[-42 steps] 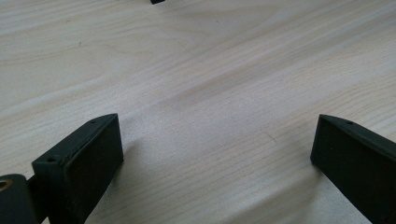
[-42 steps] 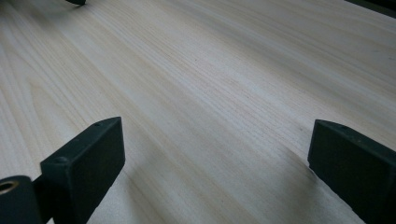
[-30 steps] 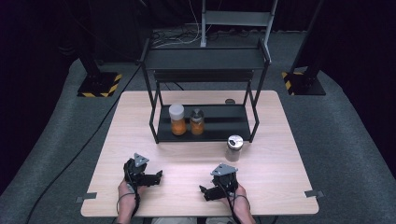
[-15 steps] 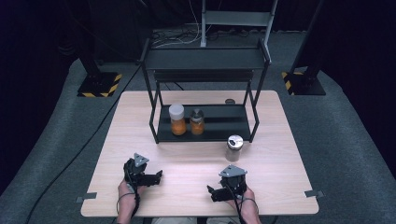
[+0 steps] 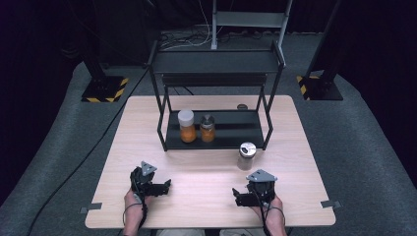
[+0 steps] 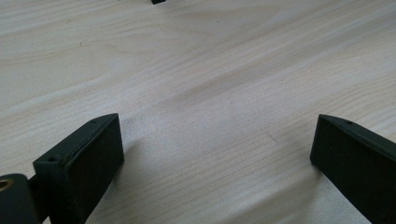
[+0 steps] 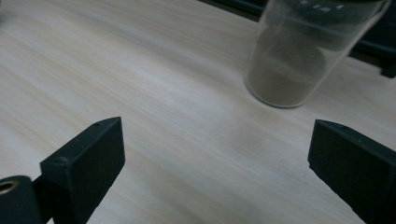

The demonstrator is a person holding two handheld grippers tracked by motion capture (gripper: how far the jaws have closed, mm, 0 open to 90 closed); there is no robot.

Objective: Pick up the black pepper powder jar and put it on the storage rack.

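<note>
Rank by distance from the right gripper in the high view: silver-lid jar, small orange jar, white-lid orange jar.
From the right gripper:
1. Silver-lid jar, on the table in front of the rack, just ahead of the gripper.
2. Small orange jar, on the rack's bottom shelf.
3. White-lid orange jar, same shelf, further left.

Rack (image 5: 216, 105) stood at the counter's (image 5: 147, 123) far edge, centred. Two jars sat on its bottom shelf, left half: big jar (image 5: 187, 126) left of small jar (image 5: 207, 128). Shaker jar (image 5: 246, 156) stood on the counter just before the rack's right front leg.
</note>
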